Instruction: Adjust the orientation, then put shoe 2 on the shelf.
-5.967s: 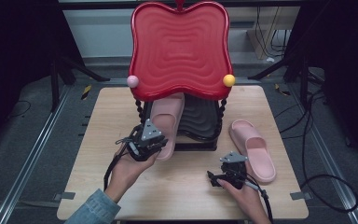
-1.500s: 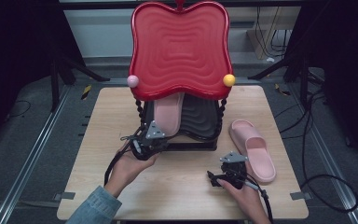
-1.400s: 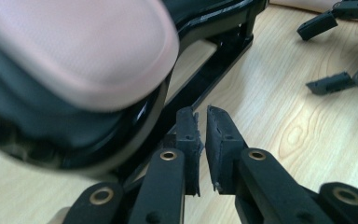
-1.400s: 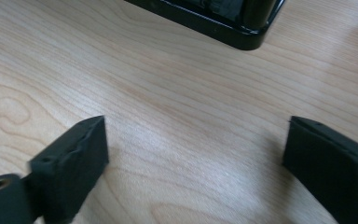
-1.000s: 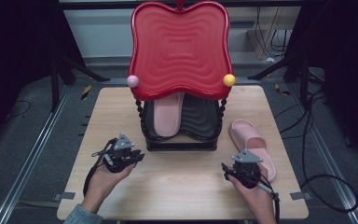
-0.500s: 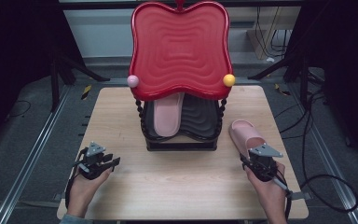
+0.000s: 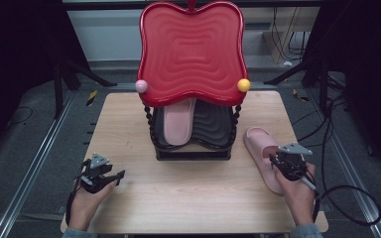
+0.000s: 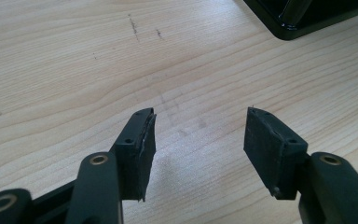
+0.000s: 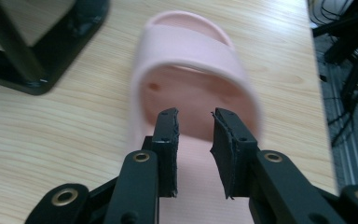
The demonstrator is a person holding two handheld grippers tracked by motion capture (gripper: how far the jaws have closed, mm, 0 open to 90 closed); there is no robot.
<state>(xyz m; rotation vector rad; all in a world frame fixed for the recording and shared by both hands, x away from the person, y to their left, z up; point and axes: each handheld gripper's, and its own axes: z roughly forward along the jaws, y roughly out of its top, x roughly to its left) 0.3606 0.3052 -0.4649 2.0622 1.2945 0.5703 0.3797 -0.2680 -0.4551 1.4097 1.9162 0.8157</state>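
Right gripper point(image 7: 284, 159) poised over the loose pink slipper point(image 7: 262, 156), jaws narrowed but holding nothing.

Its jaws have just been closing, and in the right gripper view they hang above the slipper's footbed with a gap between the pads and nothing in it. The left gripper point(image 7: 100, 174) has drawn back from the shoe rack point(image 7: 193, 148) to the near left of the table, its jaws just opening, now wide and empty. One pink slipper point(image 7: 178, 121) already lies on the rack's lower shelf, so the second looks next in line. The pale wooden table point(image 7: 188, 198) stands on grey floor amid dark stands and trailing cables.
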